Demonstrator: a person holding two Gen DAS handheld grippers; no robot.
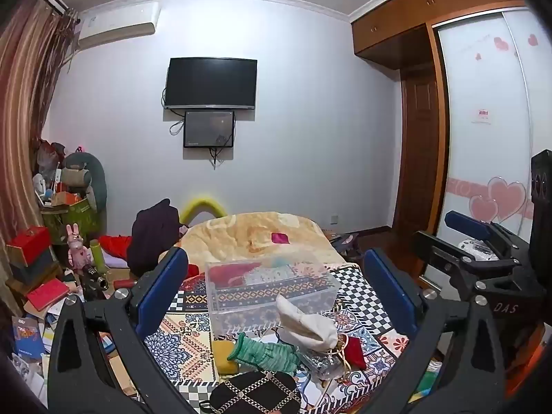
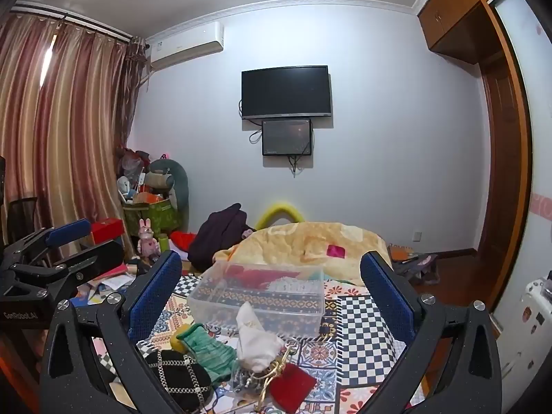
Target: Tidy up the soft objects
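A clear plastic box (image 1: pixel 272 293) (image 2: pixel 258 296) stands on the patterned bed cover, with red and patterned soft items inside. In front of it lie a white cloth pouch (image 1: pixel 307 324) (image 2: pixel 255 338), a green knitted glove (image 1: pixel 272 352) (image 2: pixel 207 348), a yellow sponge (image 1: pixel 222 353) (image 2: pixel 179 338), a red pouch (image 1: pixel 355 350) (image 2: pixel 293 384), a black chain-patterned pouch (image 1: pixel 255 393) (image 2: pixel 179 376) and a clear bag with gold string (image 2: pixel 255 376). My left gripper (image 1: pixel 276 296) is open and empty above the pile. My right gripper (image 2: pixel 272 296) is open and empty, also above it.
A yellow blanket (image 1: pixel 262 234) with a pink item (image 1: pixel 280 238) lies beyond the box. Clutter of boxes, books and toys (image 1: pixel 51 262) fills the floor at the left. A wardrobe (image 1: pixel 483 120) stands at the right. The right gripper shows in the left wrist view (image 1: pixel 483 241).
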